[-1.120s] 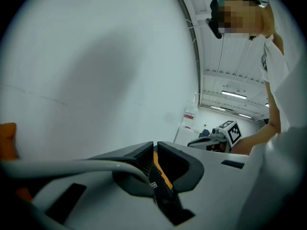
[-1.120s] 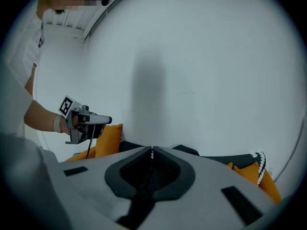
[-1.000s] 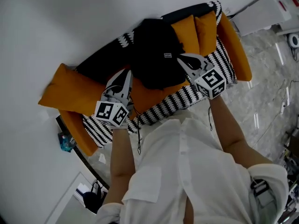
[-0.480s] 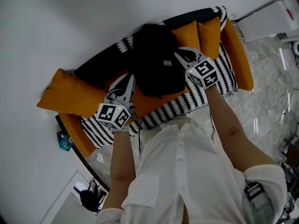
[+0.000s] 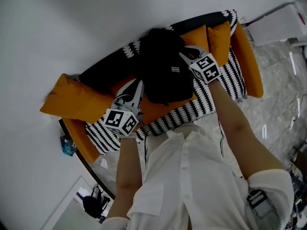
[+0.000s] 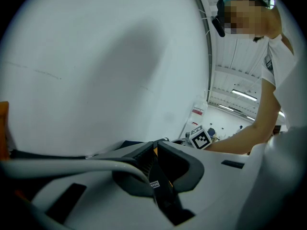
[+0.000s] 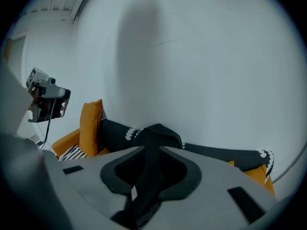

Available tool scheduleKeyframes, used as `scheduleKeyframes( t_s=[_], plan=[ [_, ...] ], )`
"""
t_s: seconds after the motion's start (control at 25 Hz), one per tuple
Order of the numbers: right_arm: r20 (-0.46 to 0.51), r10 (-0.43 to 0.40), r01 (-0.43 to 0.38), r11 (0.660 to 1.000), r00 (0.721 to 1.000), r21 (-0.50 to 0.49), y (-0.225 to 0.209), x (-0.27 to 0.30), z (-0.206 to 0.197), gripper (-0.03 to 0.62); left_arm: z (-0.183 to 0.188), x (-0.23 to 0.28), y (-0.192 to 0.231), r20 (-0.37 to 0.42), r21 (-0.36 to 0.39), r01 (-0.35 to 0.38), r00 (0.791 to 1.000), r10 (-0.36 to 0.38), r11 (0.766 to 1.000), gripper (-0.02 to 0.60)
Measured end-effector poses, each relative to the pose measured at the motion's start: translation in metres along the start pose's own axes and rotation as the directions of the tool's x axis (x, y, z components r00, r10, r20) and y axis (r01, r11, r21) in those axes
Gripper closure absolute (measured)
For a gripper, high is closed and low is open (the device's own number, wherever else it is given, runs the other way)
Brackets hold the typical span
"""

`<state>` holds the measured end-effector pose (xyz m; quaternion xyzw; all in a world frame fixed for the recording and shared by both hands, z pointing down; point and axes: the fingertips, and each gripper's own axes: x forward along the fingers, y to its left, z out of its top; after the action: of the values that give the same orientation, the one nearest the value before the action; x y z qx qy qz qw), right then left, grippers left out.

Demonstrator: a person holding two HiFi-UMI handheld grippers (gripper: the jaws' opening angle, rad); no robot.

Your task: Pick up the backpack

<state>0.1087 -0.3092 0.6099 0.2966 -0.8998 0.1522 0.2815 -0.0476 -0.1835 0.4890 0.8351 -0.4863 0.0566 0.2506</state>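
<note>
Black backpack (image 5: 163, 66) lay on sofa (image 5: 218, 87), long axis running backrest to seat edge, between the two hands. Right gripper (image 5: 186, 54) nearer, at backpack's upper right edge. Its jaws had just been opening, dark strap in gap, backpack straight ahead. Left gripper (image 5: 139, 85) clenched by lower left corner.

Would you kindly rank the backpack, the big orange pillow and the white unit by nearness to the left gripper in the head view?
From the left gripper:
1. backpack, just to its right.
2. big orange pillow, on its left.
3. white unit, far top right.
</note>
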Motion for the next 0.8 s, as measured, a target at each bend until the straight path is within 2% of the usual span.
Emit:
scheduleKeyframes(
  t_s=[0.24, 0.56, 0.8],
  plan=[
    [-0.056, -0.019, 0.019, 1.0, 0.998, 0.013, -0.016, 0.028, -0.005, 0.464, -0.002, 0.005, 0.001, -0.004, -0.01, 0.005, 1.0, -0.005, 1.0, 0.537],
    [-0.084, -0.071, 0.074, 0.997, 0.994, 0.023, -0.042, 0.054, -0.002, 0.447, -0.001, 0.013, 0.003, -0.008, -0.015, 0.009, 1.0, -0.009, 1.0, 0.537],
    [-0.139, -0.065, 0.069, 0.997, 0.988, 0.029, -0.053, 0.073, -0.008, 0.417, -0.003, 0.016, 0.003, -0.012, -0.02, 0.013, 1.0, -0.013, 1.0, 0.537]
  ],
)
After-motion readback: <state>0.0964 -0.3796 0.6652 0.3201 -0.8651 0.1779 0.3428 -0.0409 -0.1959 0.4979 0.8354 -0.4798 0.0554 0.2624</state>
